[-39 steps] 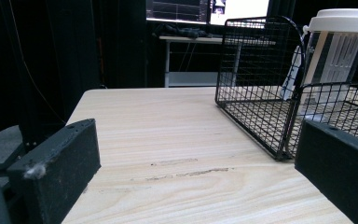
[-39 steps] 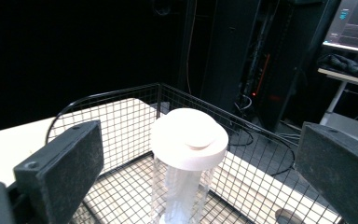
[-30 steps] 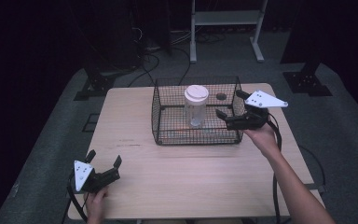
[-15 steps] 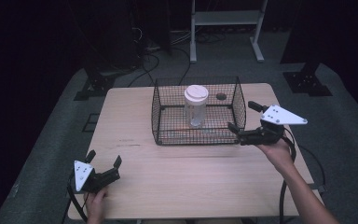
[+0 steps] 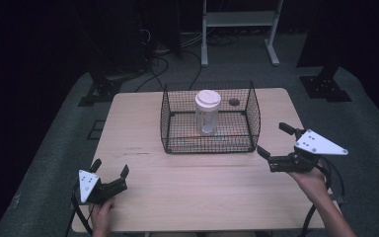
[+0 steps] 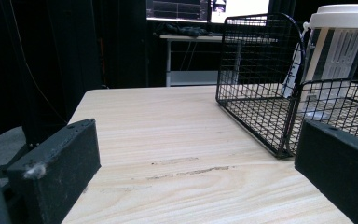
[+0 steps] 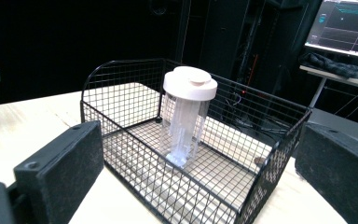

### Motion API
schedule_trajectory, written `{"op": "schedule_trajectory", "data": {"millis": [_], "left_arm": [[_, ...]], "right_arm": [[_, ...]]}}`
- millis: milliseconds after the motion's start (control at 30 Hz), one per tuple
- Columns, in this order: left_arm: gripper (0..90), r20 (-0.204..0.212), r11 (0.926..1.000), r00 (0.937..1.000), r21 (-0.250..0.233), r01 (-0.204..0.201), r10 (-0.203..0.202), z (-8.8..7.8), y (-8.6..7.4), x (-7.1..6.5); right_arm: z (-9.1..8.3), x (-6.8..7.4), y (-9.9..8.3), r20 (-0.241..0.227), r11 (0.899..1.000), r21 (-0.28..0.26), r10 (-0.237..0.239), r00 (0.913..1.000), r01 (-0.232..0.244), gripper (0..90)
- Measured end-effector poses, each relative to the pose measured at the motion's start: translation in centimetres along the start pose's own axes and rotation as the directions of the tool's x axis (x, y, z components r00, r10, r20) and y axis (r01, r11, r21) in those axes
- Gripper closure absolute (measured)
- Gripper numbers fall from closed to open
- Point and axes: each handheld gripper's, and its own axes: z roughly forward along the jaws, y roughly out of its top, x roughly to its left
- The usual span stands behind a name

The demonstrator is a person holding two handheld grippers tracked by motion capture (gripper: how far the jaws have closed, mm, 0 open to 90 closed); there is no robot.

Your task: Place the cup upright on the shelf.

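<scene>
A: Near left of the table (image 5: pixel 143 123): left gripper (image 5: pixel 109 174), jaws spread wide, nothing between them. Held low at the near edge, hand (image 5: pixel 101 217) behind it. Pointed toward the far right.

B: Confirmed from the left gripper view: both black jaws far apart, bare wood between, basket (image 6: pixel 261 93) ahead on the right.

A: Centre, toward the far side: wire basket (image 5: pixel 168 118), black mesh, open top, resting flat on the table. Well apart from the left gripper.

B: Inside it?

A: Clear jar (image 5: pixel 207 116) with white lid (image 5: pixel 208 98), upright, near the middle of the basket floor. Touching no wall, as far as can be told. In the right gripper view, jar (image 7: pixel 184 126) standing clear of the mesh on all sides, lid (image 7: pixel 189 83) seated flat.

B: Small dark round spot (image 5: pixel 234 101) on the table just beyond the far wall; too small to identify.

A: Right: right gripper (image 5: pixel 274 143), jaws parted, empty. Near the basket's near right corner, not touching it. Grey plate on top, hand (image 5: pixel 312 180) under it, cable looping toward the near right edge.
</scene>
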Motion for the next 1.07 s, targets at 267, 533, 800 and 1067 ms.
{"op": "schedule_trajectory", "data": {"millis": [267, 533, 800, 1067], "left_arm": [[0.0, 0.000, 1.0000, 1.0000, 0.001, -0.004, 0.004, 0.0, 0.0, 0.0], [0.0, 0.001, 1.0000, 1.0000, -0.001, -0.005, 0.005, 0.0, 0.0, 0.0], [0.0, -0.001, 1.0000, 1.0000, -0.001, -0.003, 0.003, 0.0, 0.0, 0.0], [0.0, 0.000, 1.0000, 1.0000, 0.000, -0.005, 0.005, 0.0, 0.0, 0.0]], "right_arm": [[-2.3, 0.5, -1.6, 0.020, 1.000, 0.006, 0.012, 0.9997, -0.012, 0.6], [-3.7, 0.8, -2.8, 0.041, 0.999, 0.005, 0.032, 0.9986, -0.032, 0.6], [-4.7, 1.1, -4.1, 0.062, 0.999, -0.001, 0.054, 0.9966, -0.054, 0.6], [-5.1, 1.5, -5.6, 0.082, 0.997, -0.018, 0.082, 0.9932, -0.081, 0.6]]}}
